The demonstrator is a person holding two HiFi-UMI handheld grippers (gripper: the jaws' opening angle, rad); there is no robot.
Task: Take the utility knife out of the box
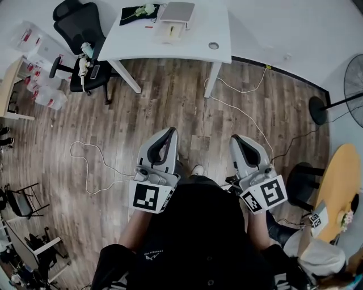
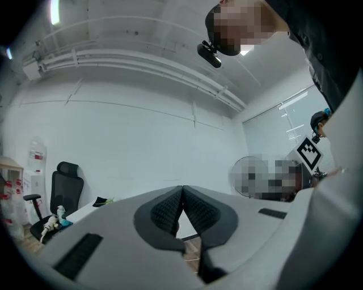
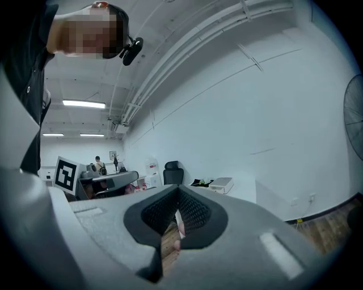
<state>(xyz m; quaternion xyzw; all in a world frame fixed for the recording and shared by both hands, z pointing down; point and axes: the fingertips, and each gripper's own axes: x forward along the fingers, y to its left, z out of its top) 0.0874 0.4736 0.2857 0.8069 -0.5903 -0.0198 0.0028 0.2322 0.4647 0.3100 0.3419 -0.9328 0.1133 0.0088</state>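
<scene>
A grey-lidded box (image 1: 177,12) sits at the far side of a white table (image 1: 210,28), well ahead of me across the wooden floor. No utility knife shows in any view. I hold both grippers level close to my body, far from the table. My left gripper (image 1: 170,131) is shut, its dark pads touching at the tips (image 2: 182,187) with nothing between them. My right gripper (image 1: 235,139) is also shut and holds nothing (image 3: 178,190). The right gripper view shows the box (image 3: 220,184) small in the distance.
A black office chair (image 1: 79,28) stands left of the table. White cables (image 1: 91,164) trail over the floor between me and the table. At the right are a fan (image 1: 354,85), a black stool (image 1: 300,181) and a round wooden table (image 1: 340,181). A dark cloth (image 1: 139,11) lies beside the box.
</scene>
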